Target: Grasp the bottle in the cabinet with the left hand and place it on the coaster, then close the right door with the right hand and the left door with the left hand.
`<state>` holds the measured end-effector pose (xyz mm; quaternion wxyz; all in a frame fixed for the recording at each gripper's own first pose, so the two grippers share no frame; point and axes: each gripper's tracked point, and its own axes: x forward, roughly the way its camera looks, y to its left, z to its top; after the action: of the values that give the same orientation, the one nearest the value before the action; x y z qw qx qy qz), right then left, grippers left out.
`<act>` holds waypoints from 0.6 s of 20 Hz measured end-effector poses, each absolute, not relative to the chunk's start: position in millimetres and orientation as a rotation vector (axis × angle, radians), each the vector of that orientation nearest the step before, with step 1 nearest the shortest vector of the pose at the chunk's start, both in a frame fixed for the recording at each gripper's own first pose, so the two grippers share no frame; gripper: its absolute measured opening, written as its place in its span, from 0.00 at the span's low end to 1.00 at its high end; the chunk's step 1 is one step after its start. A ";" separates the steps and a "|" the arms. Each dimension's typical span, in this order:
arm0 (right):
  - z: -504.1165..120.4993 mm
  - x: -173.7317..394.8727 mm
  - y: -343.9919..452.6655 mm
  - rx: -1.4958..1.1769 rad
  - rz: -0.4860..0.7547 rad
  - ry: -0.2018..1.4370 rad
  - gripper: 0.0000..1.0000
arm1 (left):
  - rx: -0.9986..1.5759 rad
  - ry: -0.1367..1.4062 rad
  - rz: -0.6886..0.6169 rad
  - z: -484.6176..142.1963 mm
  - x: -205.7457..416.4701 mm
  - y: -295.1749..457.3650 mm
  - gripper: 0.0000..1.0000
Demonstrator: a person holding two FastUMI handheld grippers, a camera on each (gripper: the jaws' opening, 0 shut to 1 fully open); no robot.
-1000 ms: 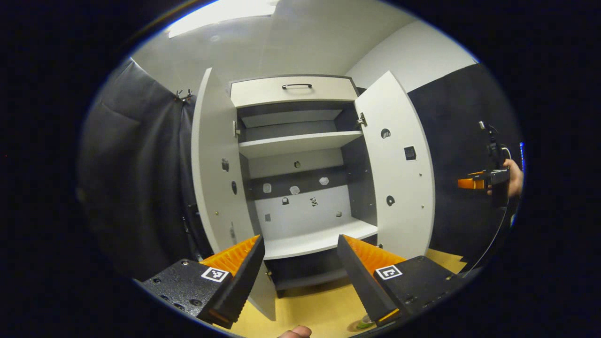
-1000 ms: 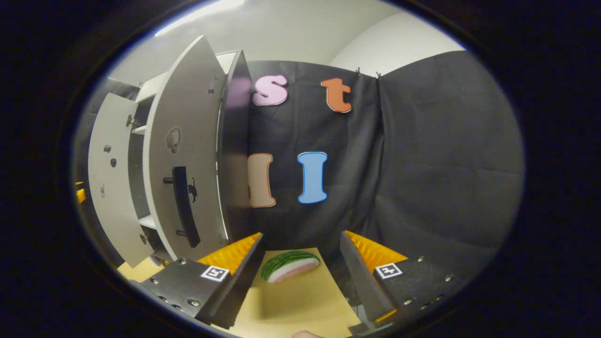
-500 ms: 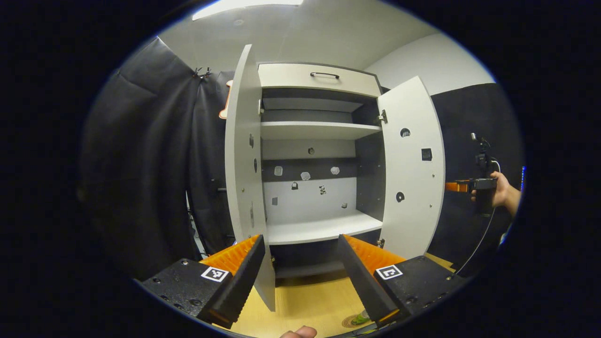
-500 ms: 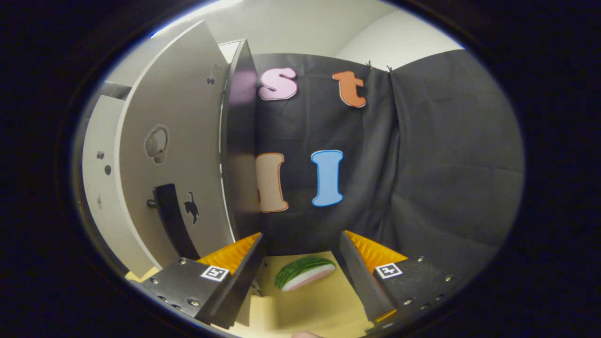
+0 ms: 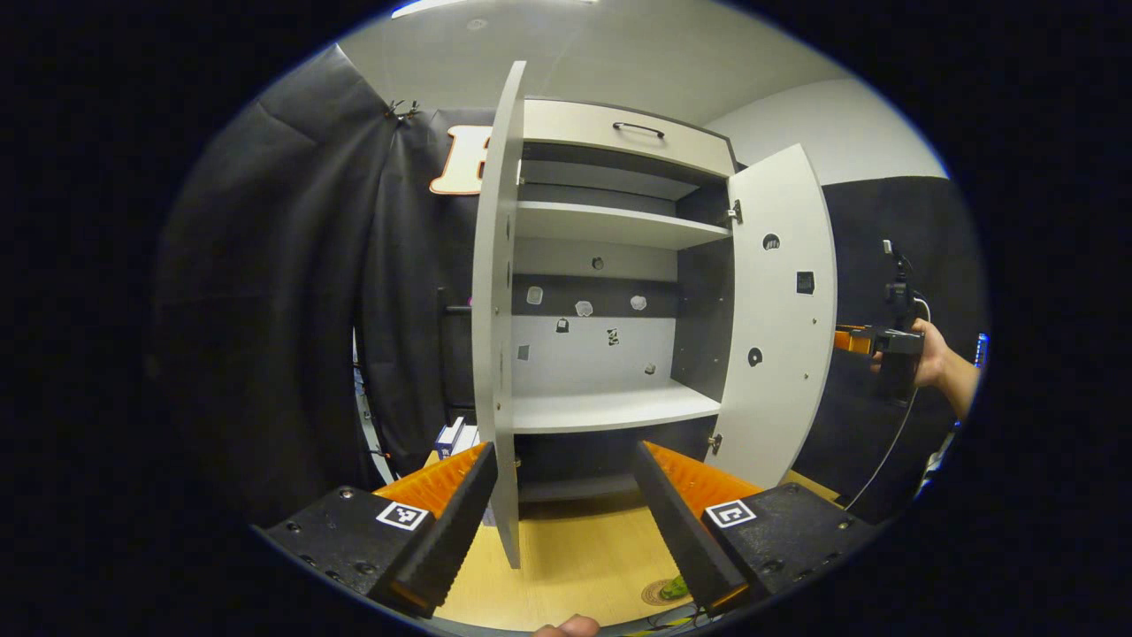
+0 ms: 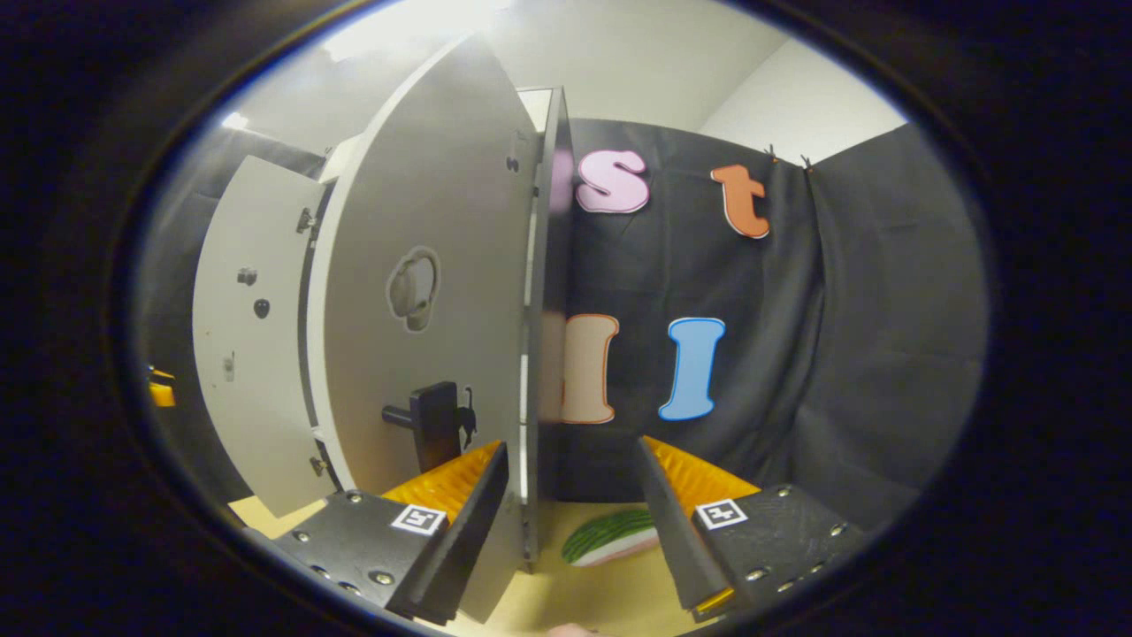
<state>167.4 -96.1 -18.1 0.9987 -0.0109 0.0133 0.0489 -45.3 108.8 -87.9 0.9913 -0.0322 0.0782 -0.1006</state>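
With what appears to be the green bottle [image 5: 676,587] already on the round coaster [image 5: 661,593] on the wooden worktop [image 5: 575,566], both open-fingered grippers [image 5: 562,522] [image 6: 575,522] face the pale cabinet's open right door [image 6: 424,301], which next needs pushing shut.

In the left gripper view the cabinet [image 5: 610,265] slid rightward until the left door [image 5: 497,354] turned edge-on. In the right gripper view the right door [image 6: 424,310] swelled toward centre, its handle [image 6: 435,426] dropping near the right gripper [image 6: 570,518]; the watermelon slice [image 6: 610,537] shifted right.
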 end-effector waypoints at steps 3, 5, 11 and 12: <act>-17.0 165.8 -72.3 -0.016 0.097 0.025 0.88 | -0.105 0.162 -0.201 -85.8 -40.5 114.7 0.96; -15.7 166.6 -66.2 0.002 0.063 0.008 0.88 | -0.127 0.155 -0.198 -82.5 -38.6 119.3 0.96; -16.7 165.0 -48.4 0.024 0.006 -0.004 0.84 | -0.148 0.076 -0.181 -58.6 -37.3 130.2 0.96; -17.0 165.3 -43.8 0.019 0.000 -0.004 0.88 | -0.148 0.067 -0.189 -55.9 -37.8 127.5 0.96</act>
<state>165.3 -43.8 -17.0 1.0000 0.0094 -0.0019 -0.0001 -37.8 127.5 -55.9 0.9922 -0.0736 0.0336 -0.0944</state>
